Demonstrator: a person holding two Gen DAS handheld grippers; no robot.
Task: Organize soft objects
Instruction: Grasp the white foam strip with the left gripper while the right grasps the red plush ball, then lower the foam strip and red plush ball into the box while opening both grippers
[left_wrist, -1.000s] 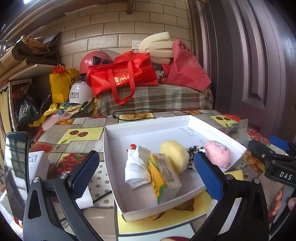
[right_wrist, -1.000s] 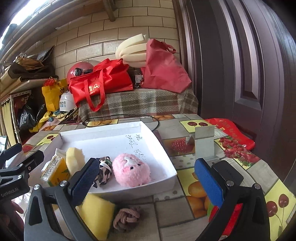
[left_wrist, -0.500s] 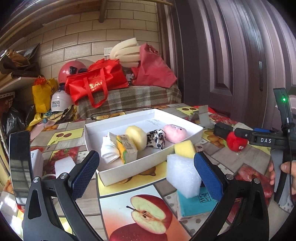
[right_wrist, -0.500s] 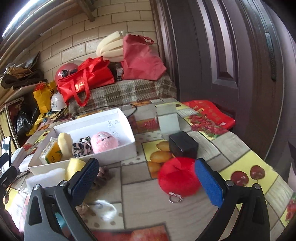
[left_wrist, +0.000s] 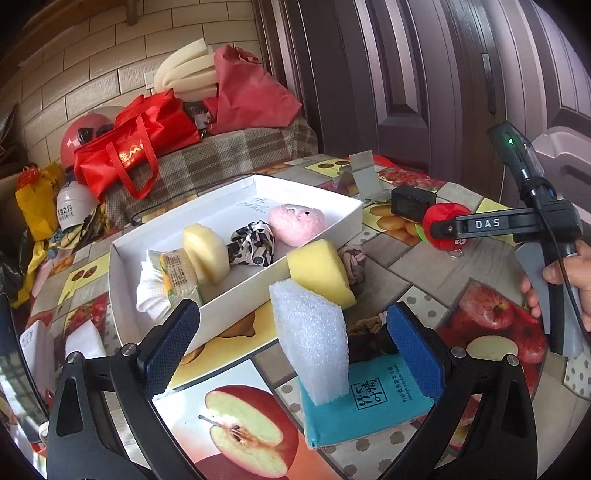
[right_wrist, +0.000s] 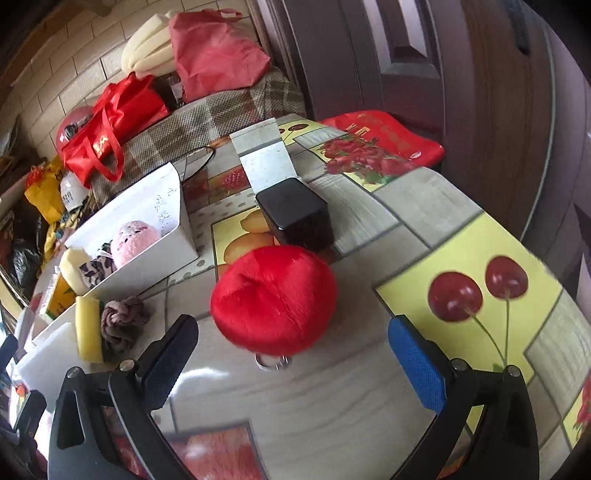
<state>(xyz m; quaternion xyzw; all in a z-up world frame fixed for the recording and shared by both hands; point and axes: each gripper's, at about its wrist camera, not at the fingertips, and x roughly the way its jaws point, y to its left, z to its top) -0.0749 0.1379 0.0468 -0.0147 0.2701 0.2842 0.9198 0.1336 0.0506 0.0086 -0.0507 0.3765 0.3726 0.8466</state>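
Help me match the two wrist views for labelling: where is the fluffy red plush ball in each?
Left wrist: the fluffy red plush ball sits far right, partly behind the right gripper.
Right wrist: centre, just ahead of the open fingers.
Shared landmark: the black box directly beyond it.

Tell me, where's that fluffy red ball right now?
The fluffy red ball sits on the table, outside the white box, directly in front of the black box. In the right wrist view it lies just ahead of the right gripper, whose jaws are open.
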